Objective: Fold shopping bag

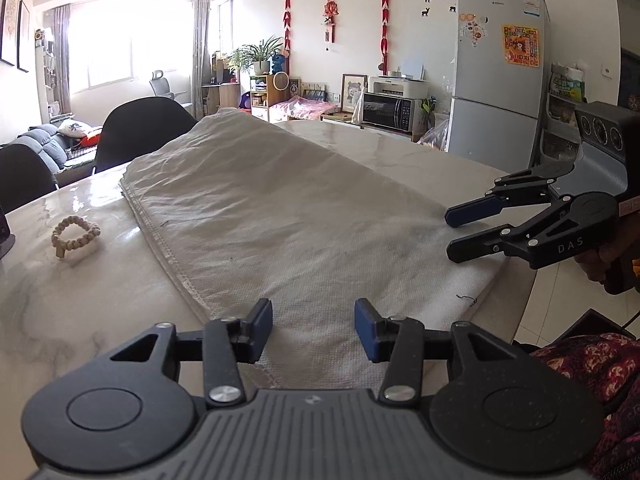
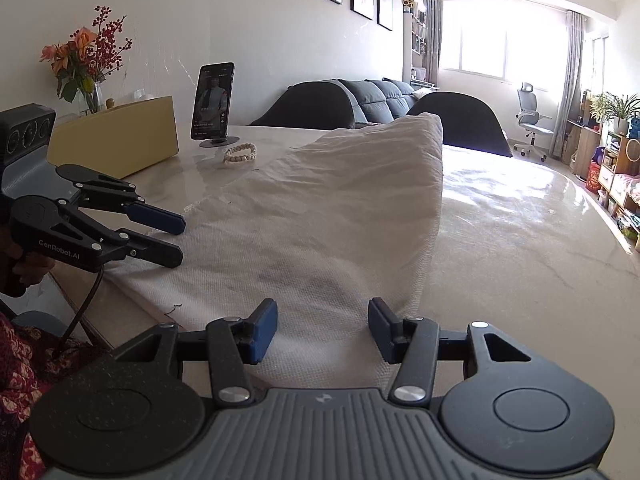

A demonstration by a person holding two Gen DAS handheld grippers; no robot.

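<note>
A white woven shopping bag (image 1: 280, 208) lies flat and lengthwise on the marble table (image 1: 60, 300), its far end humped up. In the right wrist view the same bag (image 2: 320, 216) fills the middle. My left gripper (image 1: 314, 330) hovers open over the bag's near left corner, nothing between its blue pads. My right gripper (image 2: 322, 330) is open over the near right corner. Each gripper appears in the other's view: the right gripper (image 1: 450, 234) at the bag's right edge, the left gripper (image 2: 182, 240) at its left edge, both open.
A bead bracelet (image 1: 76, 236) lies left of the bag; the bracelet (image 2: 240, 153) sits near a phone on a stand (image 2: 212, 104) and a yellow box (image 2: 116, 140). Dark chairs (image 1: 140, 128) stand at the far side. The table's edge (image 1: 520, 312) curves near my right.
</note>
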